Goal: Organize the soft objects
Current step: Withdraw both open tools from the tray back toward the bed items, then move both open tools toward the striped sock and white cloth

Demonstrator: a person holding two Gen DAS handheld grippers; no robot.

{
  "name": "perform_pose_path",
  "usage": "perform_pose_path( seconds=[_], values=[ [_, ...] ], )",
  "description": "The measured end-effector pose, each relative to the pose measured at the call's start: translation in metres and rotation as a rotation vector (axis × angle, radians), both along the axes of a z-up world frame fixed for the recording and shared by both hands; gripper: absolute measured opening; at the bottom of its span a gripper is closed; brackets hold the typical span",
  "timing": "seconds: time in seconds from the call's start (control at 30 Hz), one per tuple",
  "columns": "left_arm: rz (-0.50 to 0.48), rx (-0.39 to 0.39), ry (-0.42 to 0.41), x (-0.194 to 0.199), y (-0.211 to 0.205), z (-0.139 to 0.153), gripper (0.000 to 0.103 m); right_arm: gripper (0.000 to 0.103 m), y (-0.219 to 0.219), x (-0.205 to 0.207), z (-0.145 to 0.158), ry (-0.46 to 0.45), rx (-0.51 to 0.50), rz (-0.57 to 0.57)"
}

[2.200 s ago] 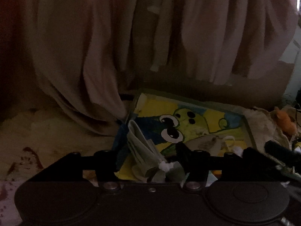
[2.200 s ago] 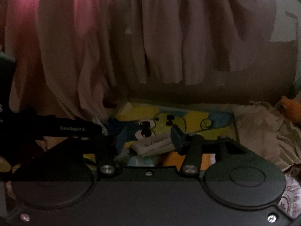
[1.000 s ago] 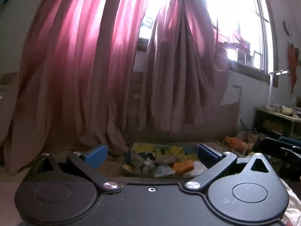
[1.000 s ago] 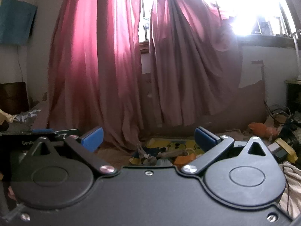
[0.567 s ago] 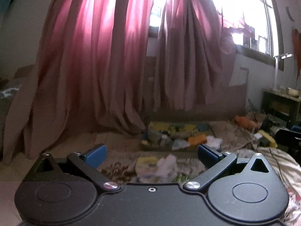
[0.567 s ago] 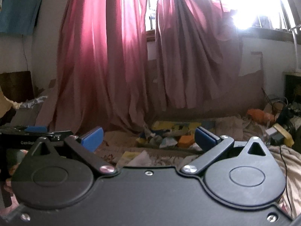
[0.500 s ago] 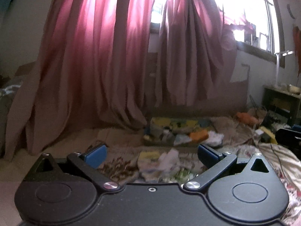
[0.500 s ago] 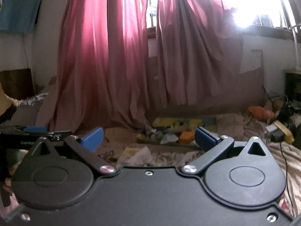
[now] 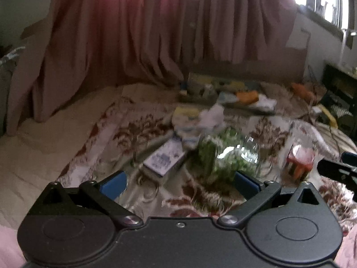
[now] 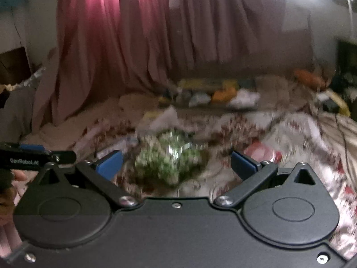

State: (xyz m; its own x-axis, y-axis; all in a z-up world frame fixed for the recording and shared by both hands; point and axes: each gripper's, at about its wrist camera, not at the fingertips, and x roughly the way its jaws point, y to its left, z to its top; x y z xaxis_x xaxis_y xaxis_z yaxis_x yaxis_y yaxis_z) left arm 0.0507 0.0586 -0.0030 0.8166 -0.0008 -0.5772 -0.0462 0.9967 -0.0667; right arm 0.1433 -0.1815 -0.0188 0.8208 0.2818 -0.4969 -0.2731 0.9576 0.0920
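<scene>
Both grippers hover above a floral bedsheet (image 9: pixel 138 131). My left gripper (image 9: pixel 180 184) is open with nothing between its blue pads. Just ahead of it lie a white and blue box (image 9: pixel 164 159) and a shiny green bag (image 9: pixel 225 156). Farther off sits a small pile of pale soft cloths (image 9: pixel 198 120). At the back a yellow cartoon tray (image 9: pixel 225 91) holds several soft items, one of them orange (image 9: pixel 246 95). My right gripper (image 10: pixel 176 162) is open too, over the blurred green bag (image 10: pixel 169 160). The tray (image 10: pixel 212 93) shows far behind it.
Pink curtains (image 9: pixel 125 33) hang behind the bed. A red and white item (image 9: pixel 300 158) lies at the right of the sheet. Clutter with an orange toy (image 9: pixel 301 90) and cables fills the far right. The other gripper's tip (image 10: pixel 33 154) and a hand show at the left edge.
Both grippers let go of their soft pieces at the tray, opened, and drew back. Both views have since tipped down toward the sheet, bringing the box and green bag close.
</scene>
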Motion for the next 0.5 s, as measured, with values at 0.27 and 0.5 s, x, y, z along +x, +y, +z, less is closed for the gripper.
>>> perform_pose_path(
  seconds=[0.27, 0.5],
  values=[
    [-0.006, 0.044, 0.098, 0.009, -0.005, -0.015, 0.102, 0.103, 0.015, 0.007, -0.041, 0.128, -0.044, 0.044],
    [0.046, 0.065, 0.172, 0.019, 0.0, -0.023, 0.102, 0.103, 0.035, 0.033, -0.041, 0.143, -0.07, 0.092]
  ],
)
